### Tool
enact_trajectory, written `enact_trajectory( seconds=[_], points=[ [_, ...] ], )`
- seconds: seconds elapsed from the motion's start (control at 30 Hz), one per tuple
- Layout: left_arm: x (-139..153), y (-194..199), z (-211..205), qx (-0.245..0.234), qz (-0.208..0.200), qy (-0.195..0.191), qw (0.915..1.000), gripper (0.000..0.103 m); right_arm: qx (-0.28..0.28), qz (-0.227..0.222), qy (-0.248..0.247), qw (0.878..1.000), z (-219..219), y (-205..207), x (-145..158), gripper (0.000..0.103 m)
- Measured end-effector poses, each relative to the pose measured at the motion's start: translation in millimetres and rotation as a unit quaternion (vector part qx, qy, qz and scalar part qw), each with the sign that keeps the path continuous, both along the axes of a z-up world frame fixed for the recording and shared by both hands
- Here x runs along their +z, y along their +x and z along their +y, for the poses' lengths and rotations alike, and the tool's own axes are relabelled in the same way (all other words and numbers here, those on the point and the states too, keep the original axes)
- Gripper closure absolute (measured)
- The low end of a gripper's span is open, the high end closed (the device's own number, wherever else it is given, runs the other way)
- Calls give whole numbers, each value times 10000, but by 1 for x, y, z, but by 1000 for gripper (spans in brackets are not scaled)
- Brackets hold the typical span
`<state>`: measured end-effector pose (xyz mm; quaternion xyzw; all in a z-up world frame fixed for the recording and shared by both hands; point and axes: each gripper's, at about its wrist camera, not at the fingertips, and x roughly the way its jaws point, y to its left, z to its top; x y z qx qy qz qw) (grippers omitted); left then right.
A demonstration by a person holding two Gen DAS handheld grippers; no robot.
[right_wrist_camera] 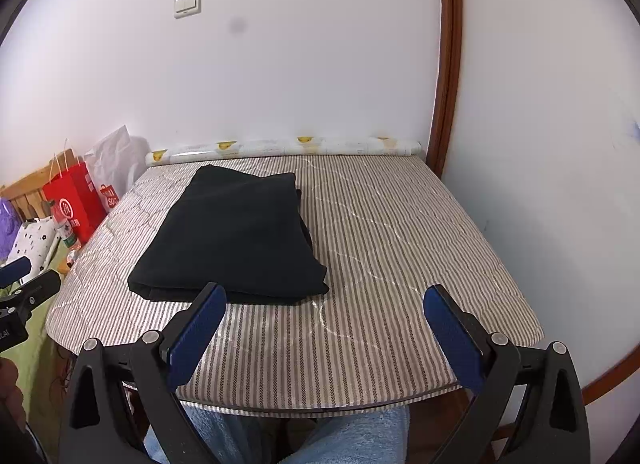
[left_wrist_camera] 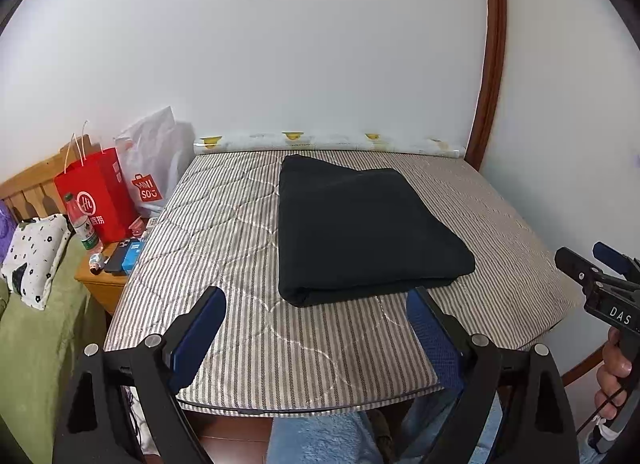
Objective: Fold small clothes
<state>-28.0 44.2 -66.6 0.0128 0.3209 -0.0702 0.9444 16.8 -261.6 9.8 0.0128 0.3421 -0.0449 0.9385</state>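
A black garment point(left_wrist_camera: 360, 229) lies folded into a thick rectangle on the striped quilted table top point(left_wrist_camera: 240, 324); in the right wrist view the same black garment point(right_wrist_camera: 236, 234) sits left of centre. My left gripper point(left_wrist_camera: 316, 300) hovers open just short of the garment's near edge, with nothing between its blue pads. My right gripper point(right_wrist_camera: 324, 296) is open too, over the striped table top point(right_wrist_camera: 400, 264) to the right of the garment's near corner. Each gripper shows at the other view's edge: the right gripper point(left_wrist_camera: 588, 264) and the left gripper point(right_wrist_camera: 24, 276).
A rolled patterned sheet point(left_wrist_camera: 328, 142) lies along the table's far edge against the white wall. Left of the table are a red paper bag point(left_wrist_camera: 98, 199), a white shopping bag point(left_wrist_camera: 154, 161), a water bottle point(left_wrist_camera: 82, 221) and a nightstand point(left_wrist_camera: 104, 280) with small items. A wooden frame point(left_wrist_camera: 490, 63) rises at the right.
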Motion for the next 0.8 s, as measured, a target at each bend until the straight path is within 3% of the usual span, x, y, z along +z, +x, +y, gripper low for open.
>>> enact_trajectory(
  seconds=[0.8],
  points=[
    [-2, 1, 2, 26, 22, -26, 10000, 11, -24, -9, 20, 10000, -1, -1, 1, 5]
  ],
)
